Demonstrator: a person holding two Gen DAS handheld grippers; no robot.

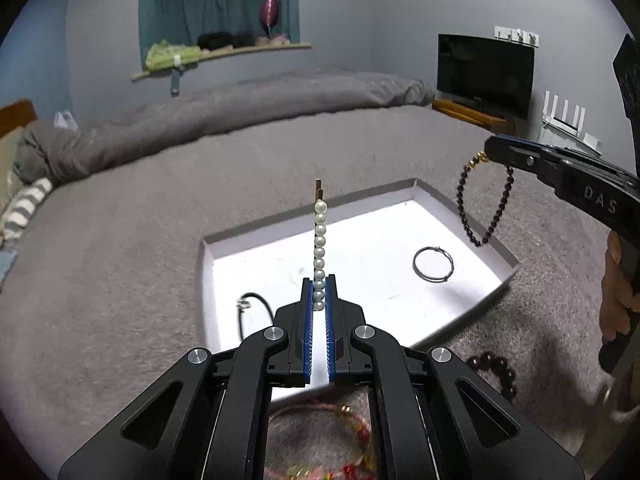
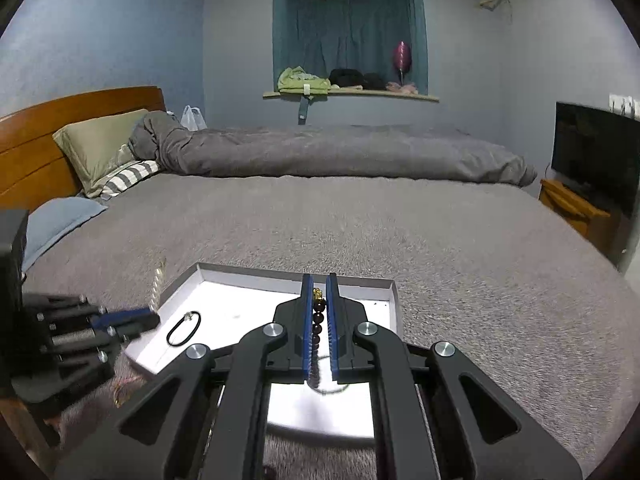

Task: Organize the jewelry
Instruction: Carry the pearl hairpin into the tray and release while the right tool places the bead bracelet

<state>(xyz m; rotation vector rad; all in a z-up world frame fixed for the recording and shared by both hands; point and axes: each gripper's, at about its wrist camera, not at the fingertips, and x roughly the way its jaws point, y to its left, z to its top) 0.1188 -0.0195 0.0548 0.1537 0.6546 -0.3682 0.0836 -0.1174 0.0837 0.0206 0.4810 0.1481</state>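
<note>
A grey bed [image 2: 360, 232] fills the room, with a rumpled duvet [image 2: 328, 152] along its far side, a curtained window [image 2: 348, 44] behind and a TV [image 1: 484, 72] at 2 o'clock in the left view. On the bed lies a shallow white tray [image 1: 464, 208].

The left gripper [image 1: 319, 292] is clamped on a pearl strand [image 1: 319, 248], which sticks up stiffly from between the blue pads [image 1: 307, 320] toward 12 o'clock over the tray. The right gripper [image 2: 319, 292] is closed on a dark bead bracelet [image 1: 486, 208]; in the left view it dangles as a loop at 3 o'clock, over the tray's right rim.

Inside the tray, a thin wire ring [image 1: 433, 264] lies at its 3 o'clock side and a black cord loop [image 2: 184, 328] at its 8 o'clock corner. On the bed just outside the near rim rest a bracelet of large dark beads [image 1: 496, 372] and a pink-and-red string [image 1: 320, 440], under the left gripper.
</note>
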